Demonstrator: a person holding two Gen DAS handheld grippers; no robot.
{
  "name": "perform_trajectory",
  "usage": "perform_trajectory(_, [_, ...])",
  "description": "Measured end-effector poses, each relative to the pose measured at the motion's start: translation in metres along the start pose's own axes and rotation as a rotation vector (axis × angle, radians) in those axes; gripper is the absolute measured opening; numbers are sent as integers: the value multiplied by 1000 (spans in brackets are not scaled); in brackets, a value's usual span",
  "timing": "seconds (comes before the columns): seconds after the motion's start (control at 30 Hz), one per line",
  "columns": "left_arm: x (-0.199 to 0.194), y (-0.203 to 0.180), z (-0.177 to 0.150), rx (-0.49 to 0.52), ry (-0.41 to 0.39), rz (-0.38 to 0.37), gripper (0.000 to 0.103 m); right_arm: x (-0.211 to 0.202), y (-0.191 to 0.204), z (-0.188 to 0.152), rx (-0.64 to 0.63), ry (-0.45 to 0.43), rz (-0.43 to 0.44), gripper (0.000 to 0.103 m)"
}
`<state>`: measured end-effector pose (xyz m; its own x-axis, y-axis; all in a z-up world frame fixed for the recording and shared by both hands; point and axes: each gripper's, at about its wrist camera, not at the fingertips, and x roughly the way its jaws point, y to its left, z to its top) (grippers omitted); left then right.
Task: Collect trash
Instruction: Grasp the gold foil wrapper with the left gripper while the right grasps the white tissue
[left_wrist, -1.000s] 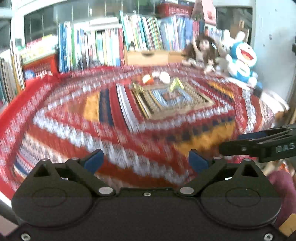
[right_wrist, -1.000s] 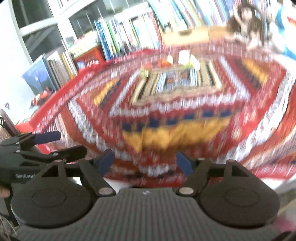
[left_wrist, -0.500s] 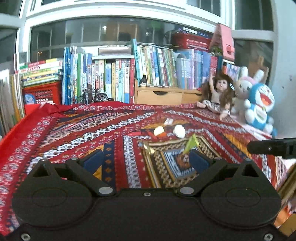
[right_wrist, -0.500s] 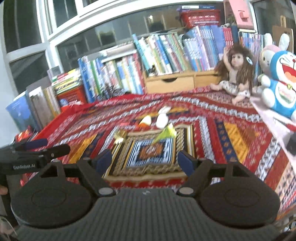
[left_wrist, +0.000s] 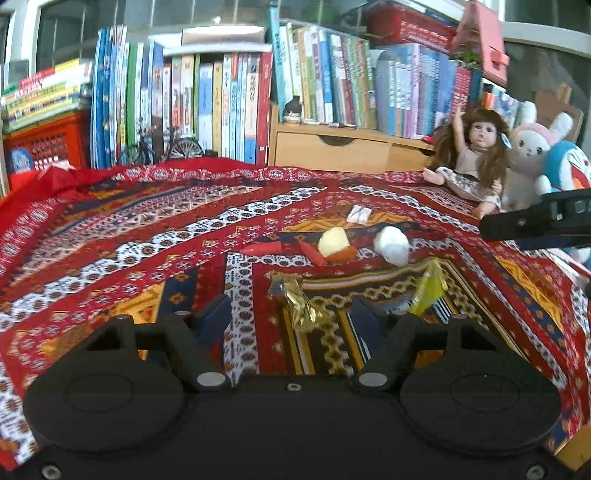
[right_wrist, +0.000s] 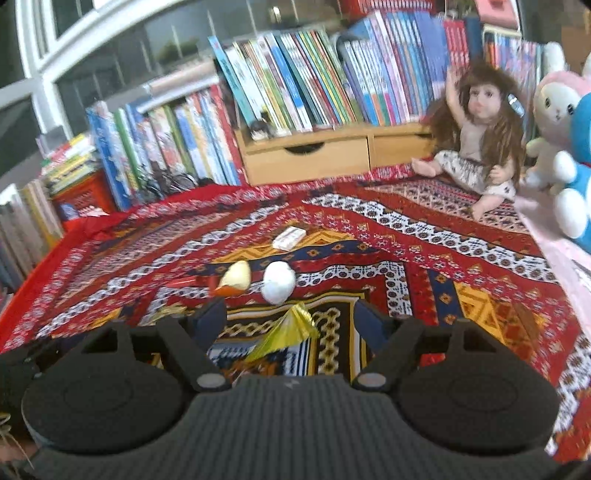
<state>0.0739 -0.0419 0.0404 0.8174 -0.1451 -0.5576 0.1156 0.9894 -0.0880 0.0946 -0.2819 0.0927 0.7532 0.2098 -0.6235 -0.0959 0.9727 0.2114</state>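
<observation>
Hovering low over a surface (left_wrist: 110, 236) draped in a red patterned cloth, the left hand-held gripper (left_wrist: 291, 314) has its blue-padded fingers spread wide with nothing between them; a crumpled gold foil wrapper (left_wrist: 301, 302) lies on the cloth just ahead of the gap. The right hand-held gripper (right_wrist: 291, 317) is likewise spread apart and empty; a yellow wrapper (right_wrist: 284, 334) stands tilted on the cloth just in front of its gap, and in the left wrist view the same yellow wrapper (left_wrist: 428, 288) sits to the right of the gold one.

Farther back the rest of the trash lies in a loose cluster near the cloth's middle: a white crumpled ball (right_wrist: 277, 282), just to its left a pale yellow piece (right_wrist: 236, 276) resting on an orange scrap (left_wrist: 343, 254), red strips (left_wrist: 260, 248) beside those, and a small white packet (right_wrist: 290, 237) a little beyond; all of it lies loose on the cloth.

At the far edge stand rows of books (left_wrist: 221, 99), a wooden drawer unit (right_wrist: 306, 157), a long-haired doll (right_wrist: 476, 122) sitting on the cloth, and plush toys (left_wrist: 532, 147) to the right.
</observation>
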Motion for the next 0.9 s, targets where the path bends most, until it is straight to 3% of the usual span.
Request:
perform_trajectory(0.23, [42, 11, 4, -66, 53, 2, 66, 58, 5, 15, -8, 72, -29, 79])
perform_trajectory(0.4, [56, 11, 3, -67, 75, -11, 44, 88, 13, 20, -7, 101, -19, 73])
perform_trajectory(0.53, [59, 7, 1, -41, 63, -9, 23, 107, 17, 23, 6, 127, -18, 60])
perform_trajectory(0.73, [52, 2, 2, -12, 39, -27, 20, 125, 20, 22, 31, 172, -28, 32])
perform_trajectory(0.9, [42, 2, 4, -13, 29, -46, 19, 117, 17, 21, 65, 164, -32, 30])
